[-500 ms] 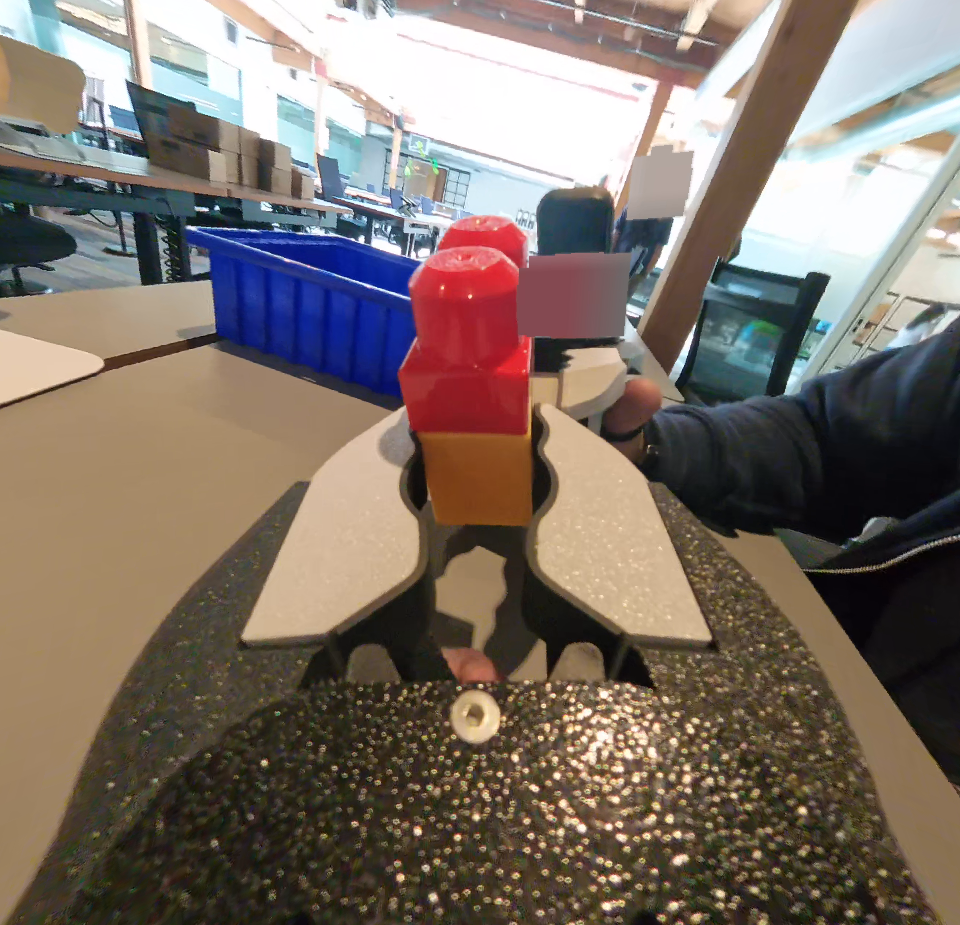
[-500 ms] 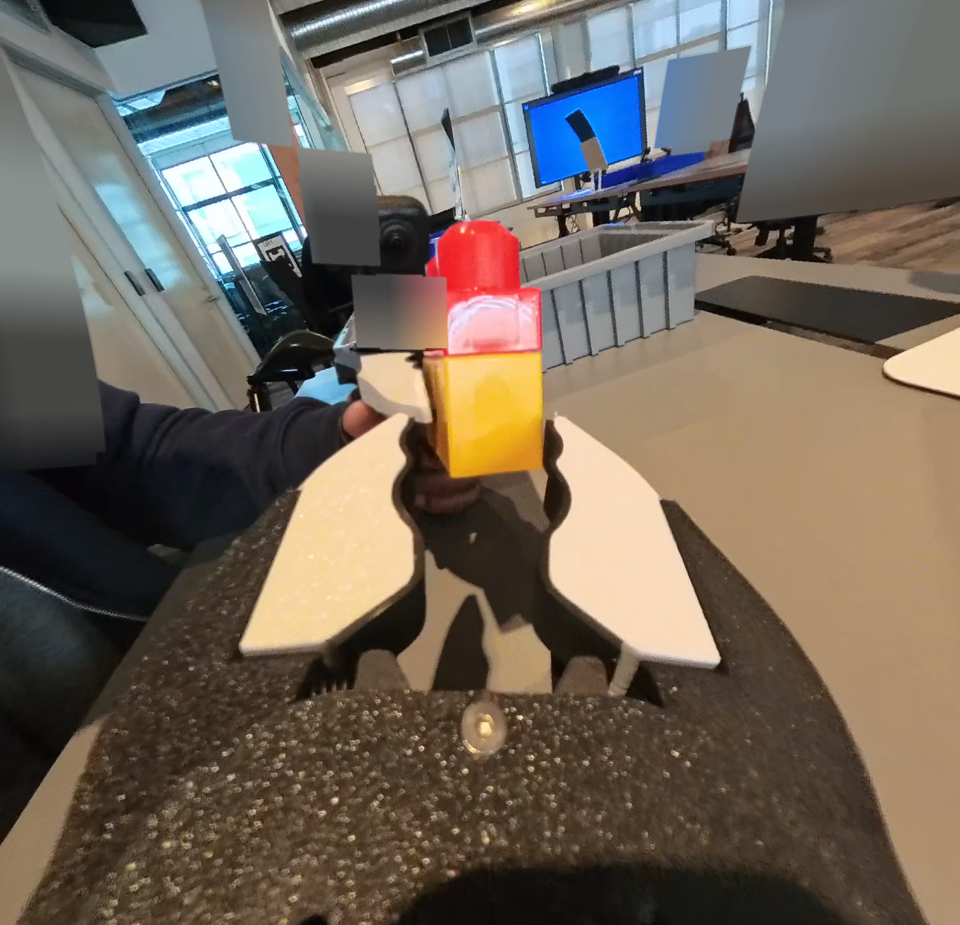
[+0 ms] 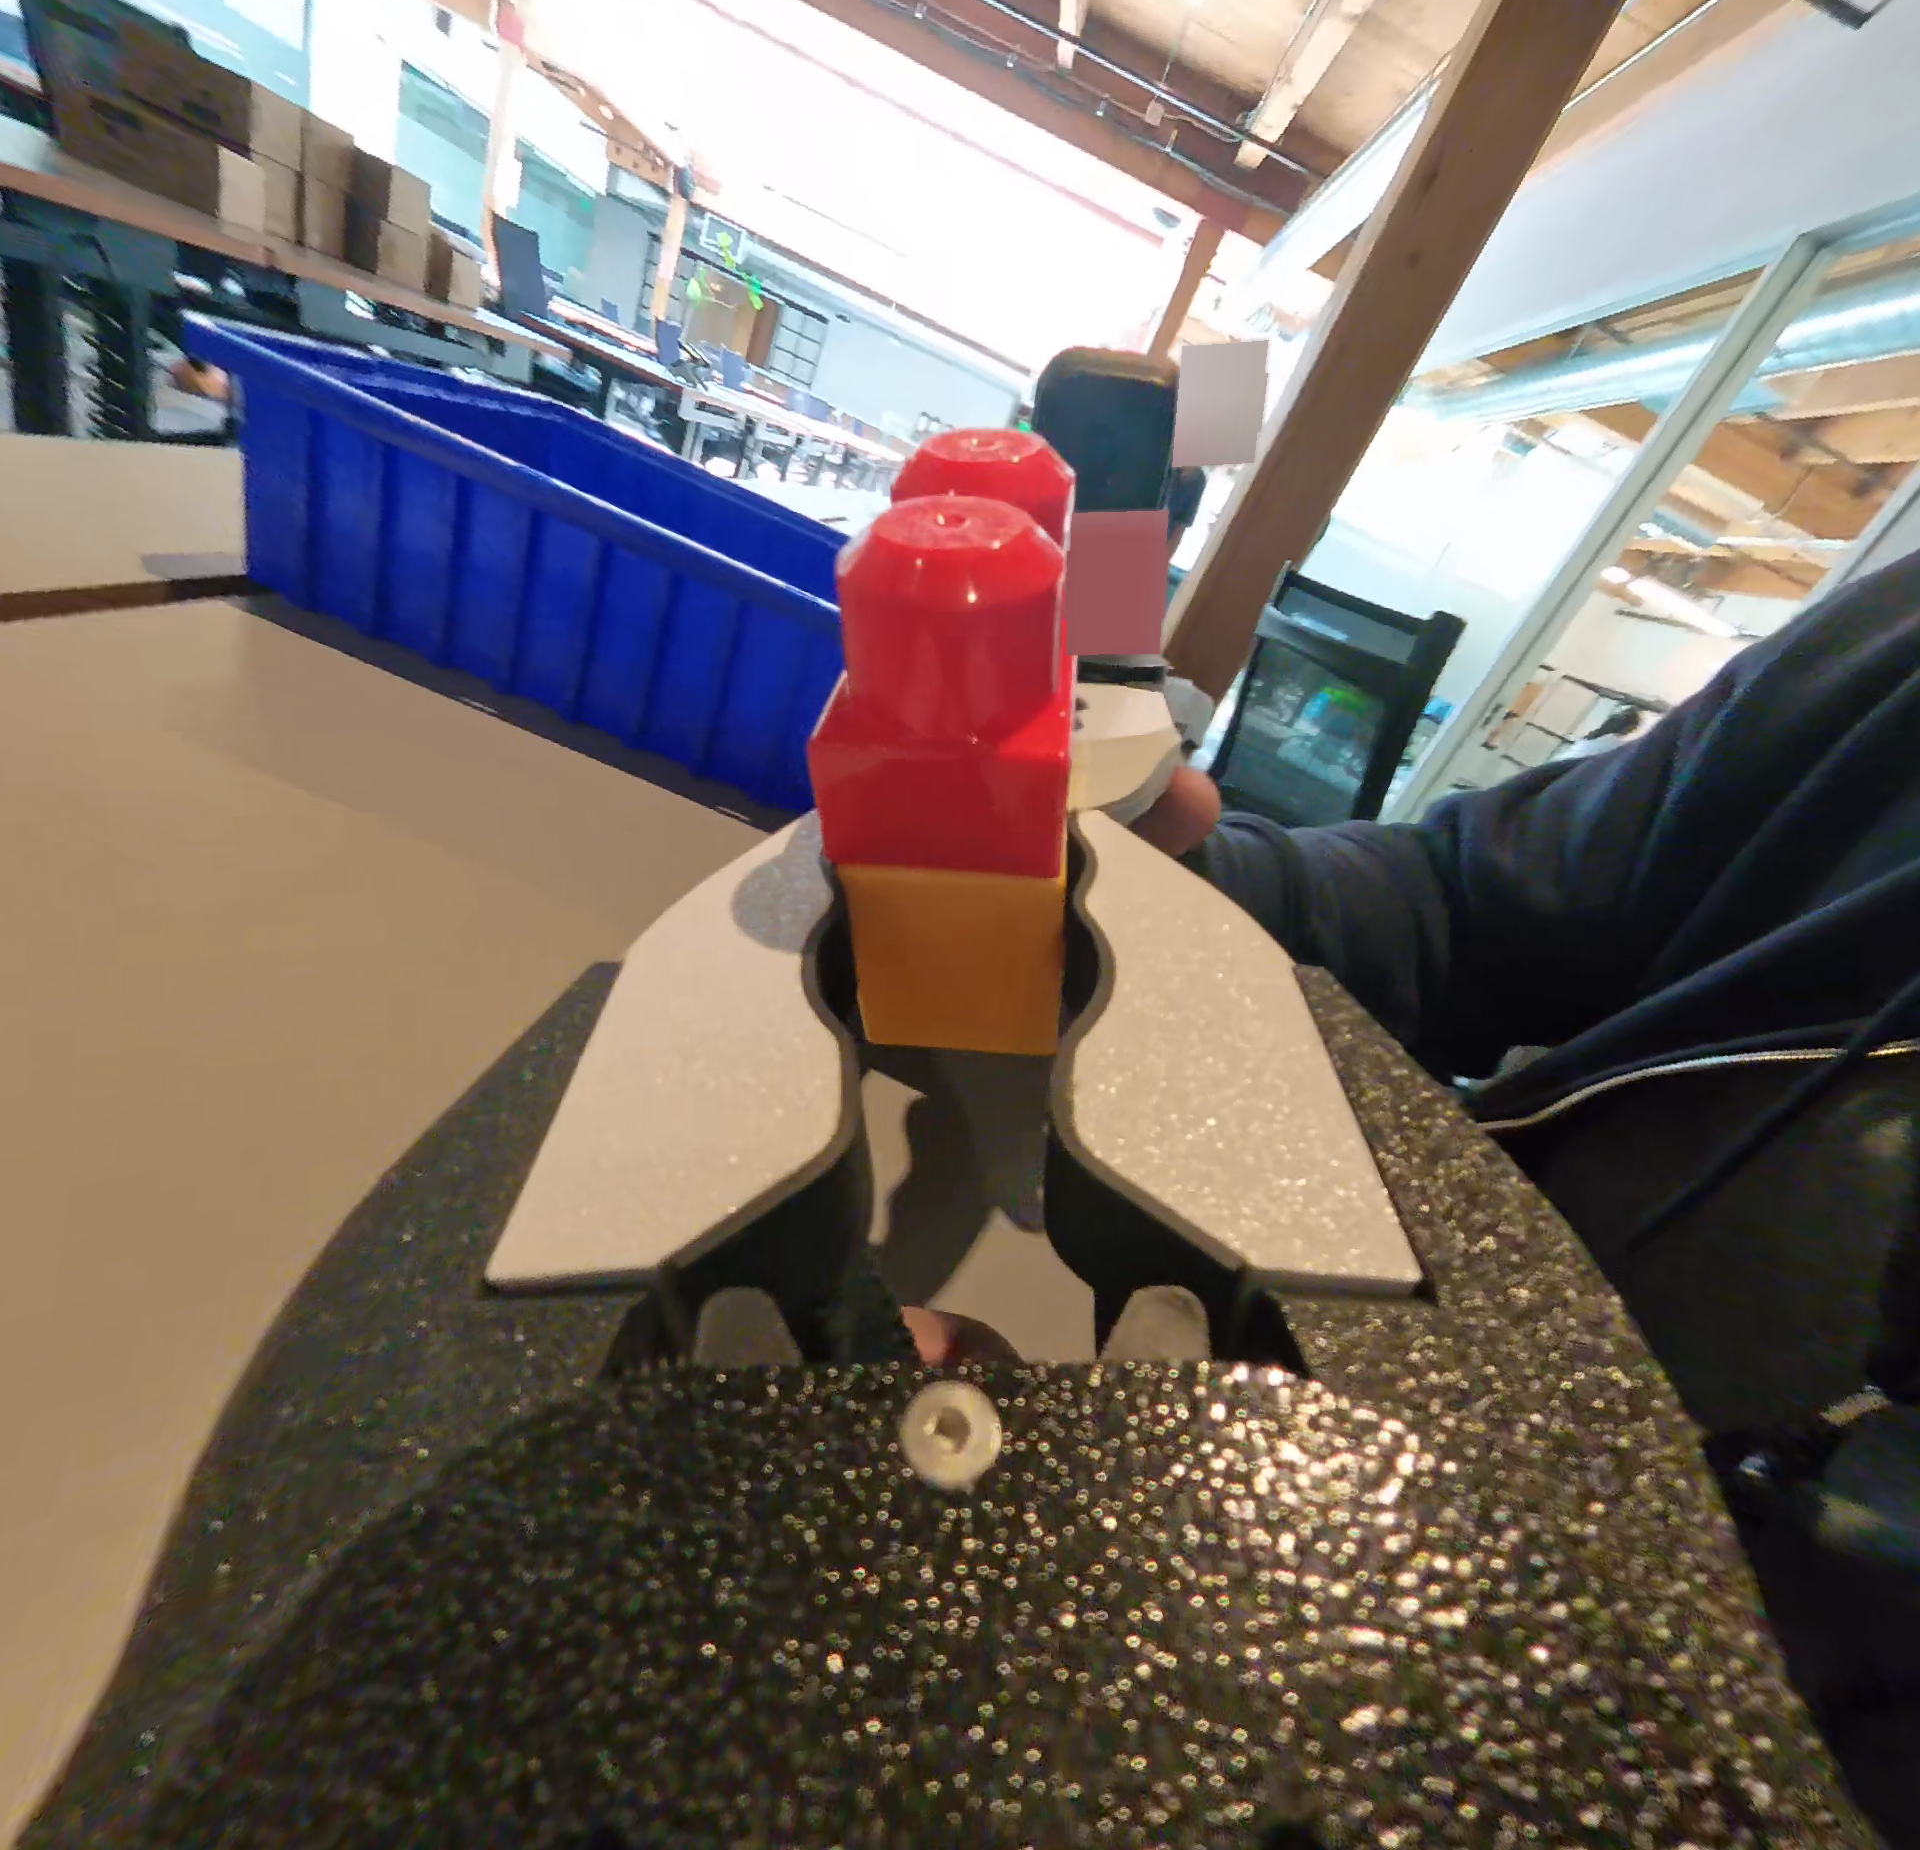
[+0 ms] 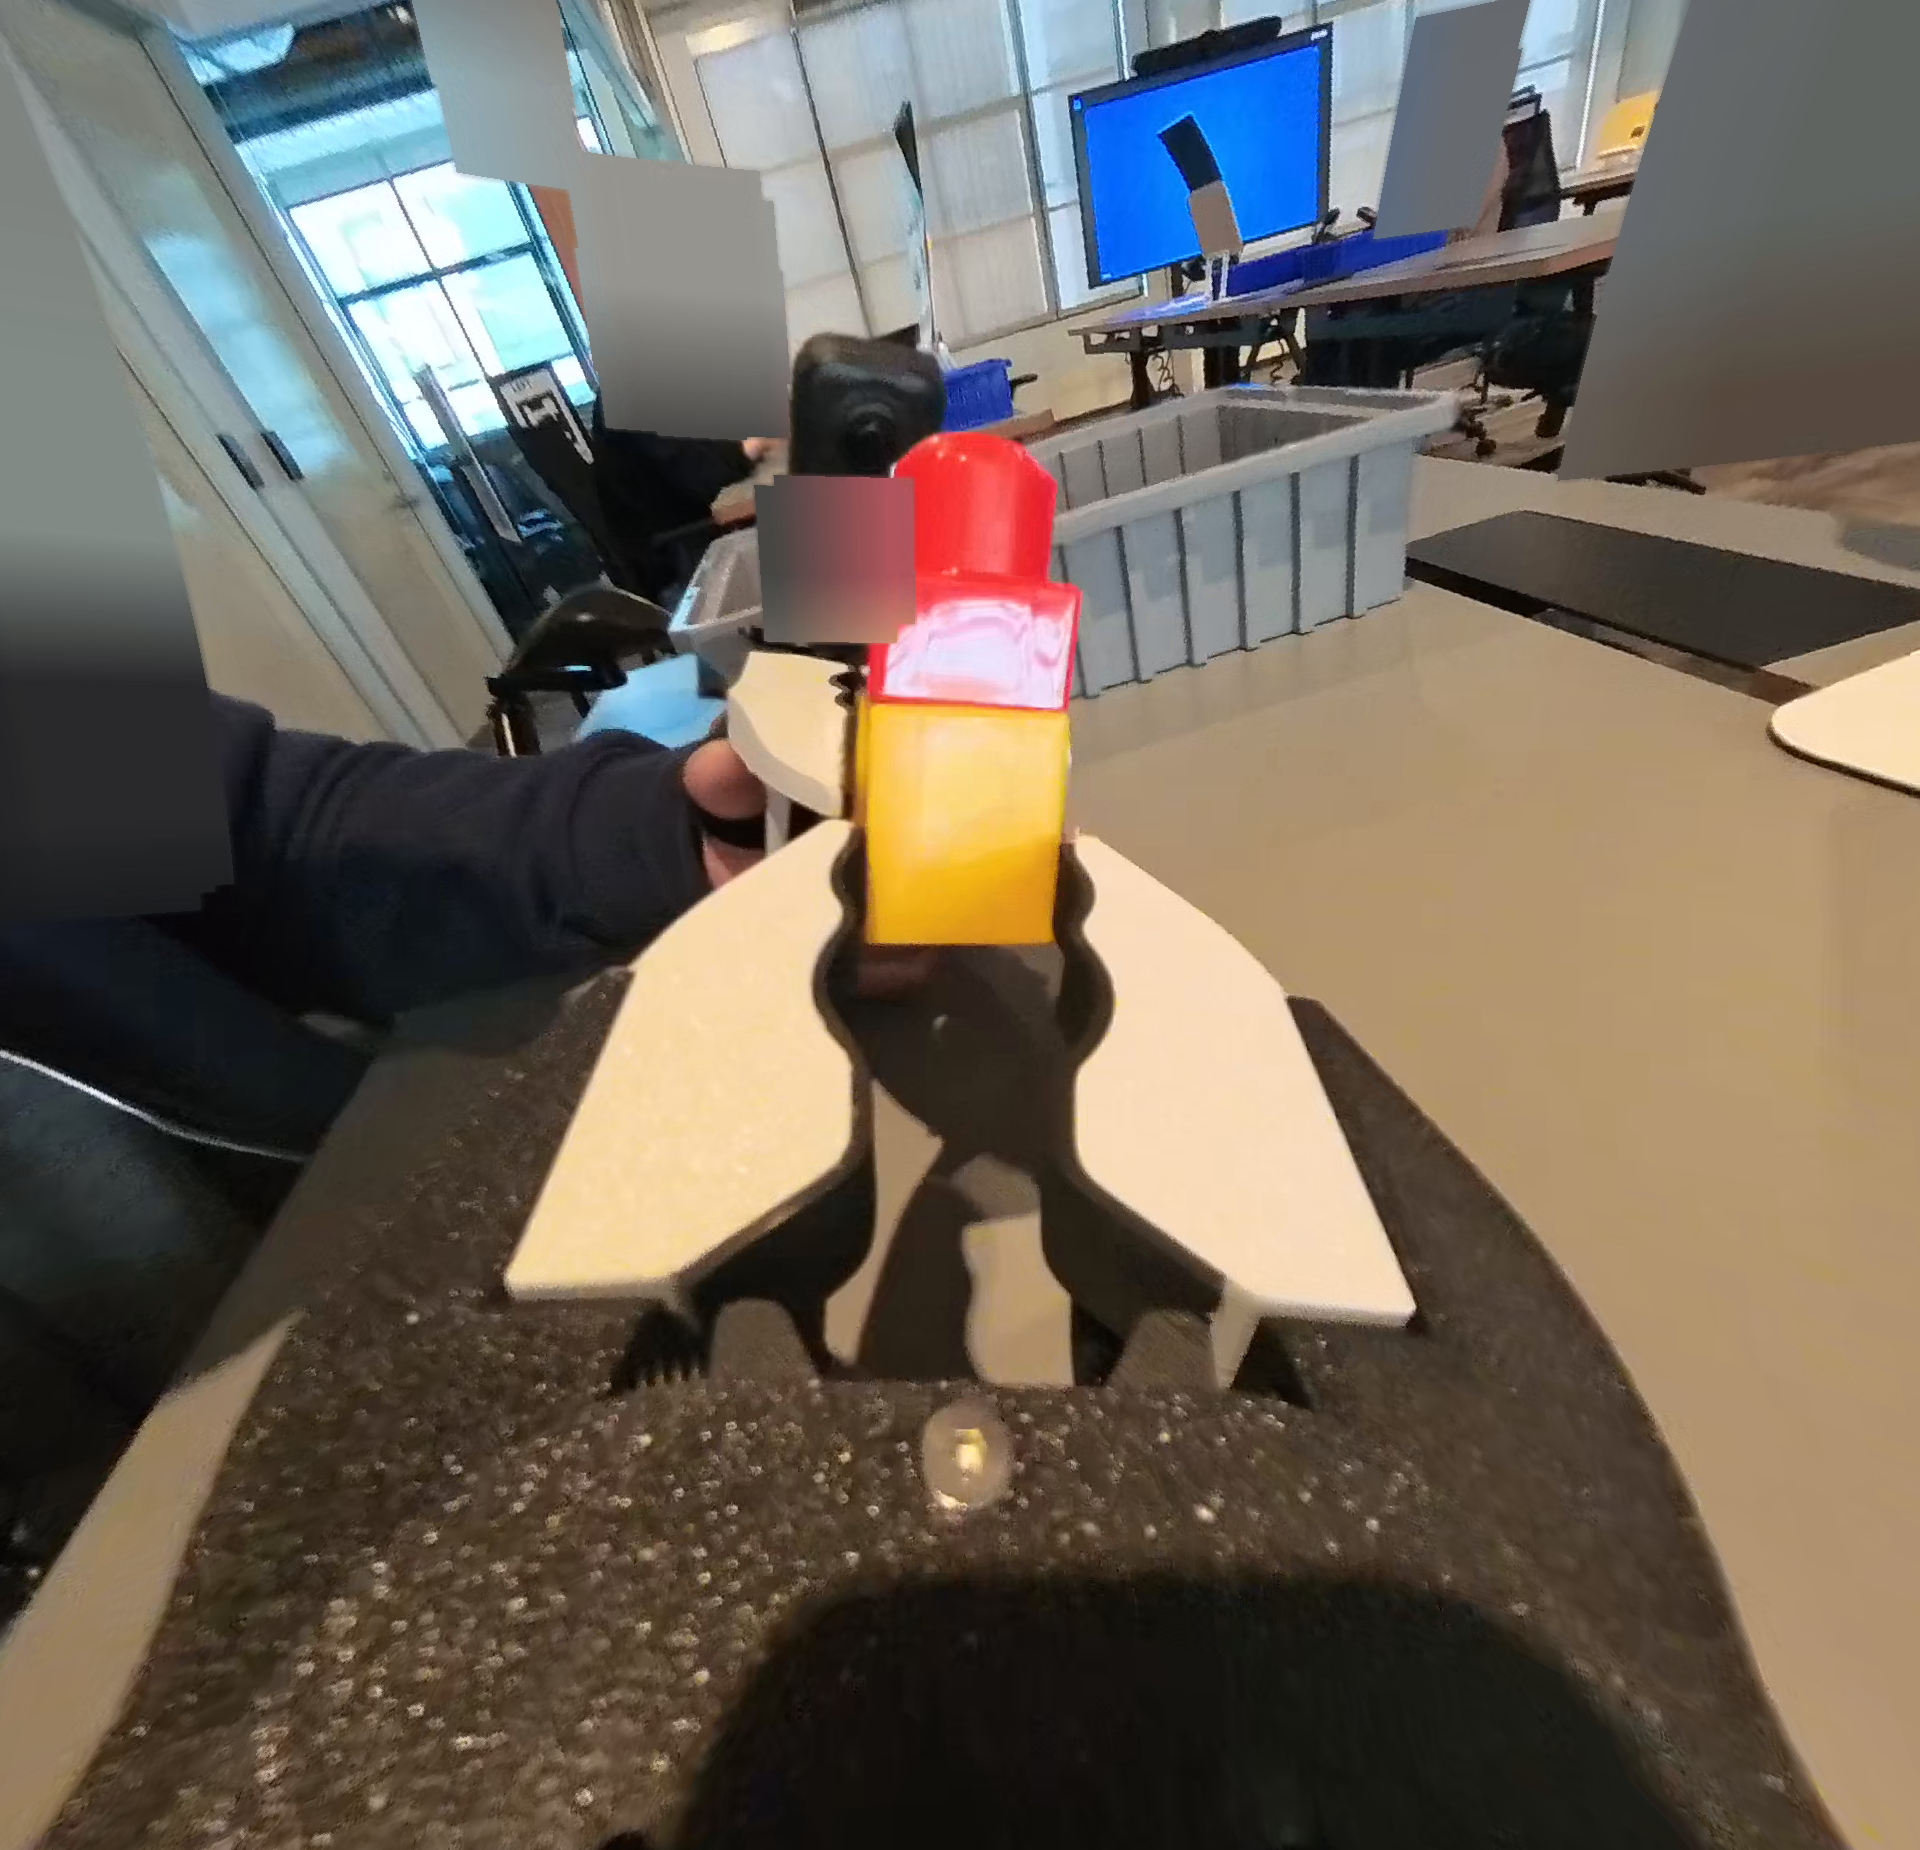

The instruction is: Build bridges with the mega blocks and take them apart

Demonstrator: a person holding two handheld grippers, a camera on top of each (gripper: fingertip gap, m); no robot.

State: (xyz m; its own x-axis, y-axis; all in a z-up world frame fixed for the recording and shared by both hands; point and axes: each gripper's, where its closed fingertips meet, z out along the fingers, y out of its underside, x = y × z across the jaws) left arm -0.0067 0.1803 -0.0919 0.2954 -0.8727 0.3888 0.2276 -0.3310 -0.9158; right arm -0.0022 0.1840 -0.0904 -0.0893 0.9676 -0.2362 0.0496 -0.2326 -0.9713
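A red two-stud block [image 3: 935,792] sits on a yellow block [image 3: 956,959], and the stack is held in the air above the grey table [image 3: 260,865]. My left gripper [image 3: 951,855] is shut on the yellow block from the near end. In the right wrist view the same red block [image 4: 977,637] tops the yellow block [image 4: 961,824], and my right gripper [image 4: 961,844] is shut on it from the opposite end. Each gripper's white fingers show beyond the stack in the other's view. I cannot tell whether the yellow part is one block or two.
A blue bin [image 3: 520,553] stands on the table behind the stack, to its left. A grey bin [image 4: 1226,543], a black mat [image 4: 1662,585] and a white board [image 4: 1860,730] lie on the table's other side. A person's dark sleeves [image 3: 1558,917] reach in. Less than 4 cm separates the two grippers' tips.
Both grippers have tilted and shifted a little with the stack. The right gripper's fingers have drawn in closer against the yellow block. The left grip is unchanged.
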